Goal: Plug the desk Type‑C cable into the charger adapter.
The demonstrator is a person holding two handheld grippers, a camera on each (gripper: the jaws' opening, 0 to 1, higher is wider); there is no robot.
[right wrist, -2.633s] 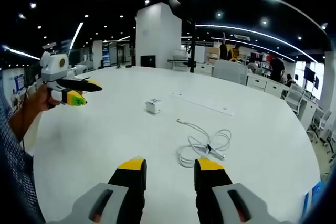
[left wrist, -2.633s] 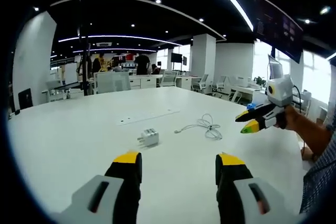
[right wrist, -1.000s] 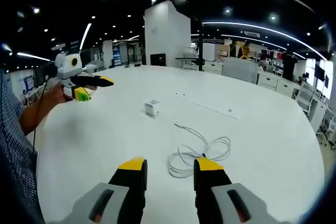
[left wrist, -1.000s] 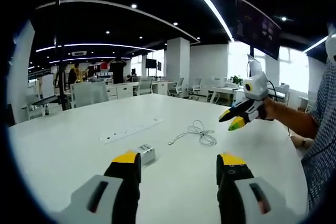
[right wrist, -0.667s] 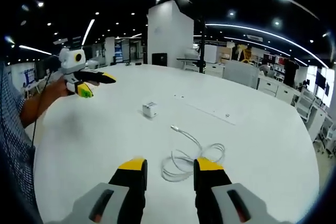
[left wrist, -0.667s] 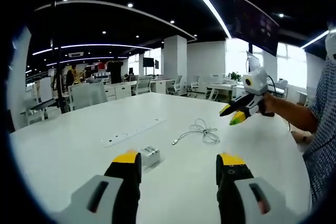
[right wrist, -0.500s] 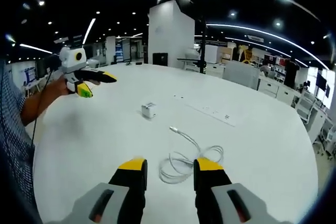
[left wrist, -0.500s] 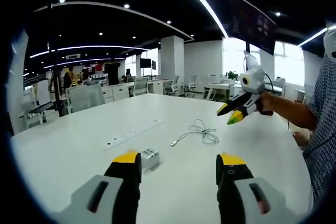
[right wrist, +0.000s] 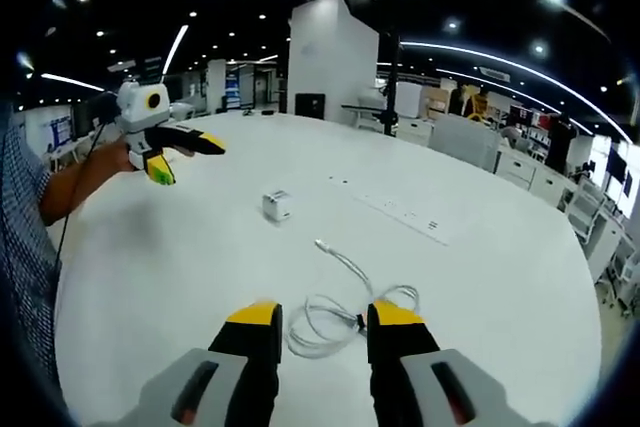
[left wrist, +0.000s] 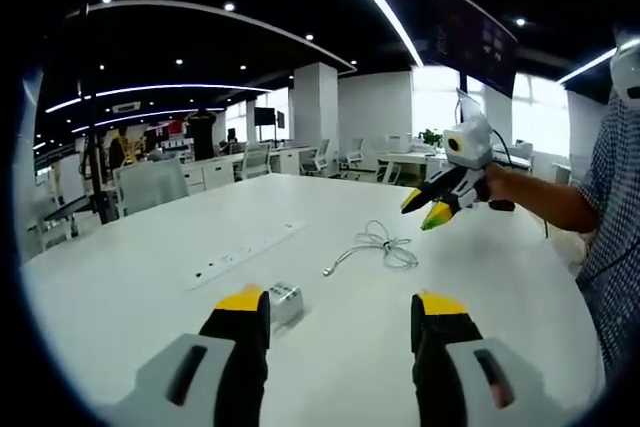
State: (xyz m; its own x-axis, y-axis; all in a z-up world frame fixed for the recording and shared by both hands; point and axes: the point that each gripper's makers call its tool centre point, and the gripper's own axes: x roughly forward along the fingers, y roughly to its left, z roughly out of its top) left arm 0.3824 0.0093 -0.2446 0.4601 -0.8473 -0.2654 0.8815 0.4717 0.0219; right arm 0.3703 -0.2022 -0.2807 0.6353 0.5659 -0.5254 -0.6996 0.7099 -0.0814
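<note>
A small white charger adapter (left wrist: 285,302) lies on the white table, just past my left gripper (left wrist: 340,305), whose jaws stand wide apart and hold nothing. The same adapter (right wrist: 276,205) sits mid-table in the right gripper view. A white Type-C cable (right wrist: 340,309) lies loosely coiled just ahead of my right gripper (right wrist: 321,315), its free plug end (right wrist: 319,244) pointing toward the adapter. The right gripper is open with nothing in it. The cable (left wrist: 380,245) also lies beyond the adapter in the left gripper view, where the right gripper (left wrist: 431,208) hovers open in the air.
A flush power outlet strip (left wrist: 238,254) is set into the large white table (left wrist: 120,287); the strip (right wrist: 405,214) lies beyond the adapter. A person's hand (right wrist: 95,169) holds the left gripper (right wrist: 185,155) above the table's left side. Office desks and chairs stand behind.
Both cameras moved closer and lower toward the table. The adapter now sits right at my left jaw, and the cable coil has come up to the tips of my right gripper.
</note>
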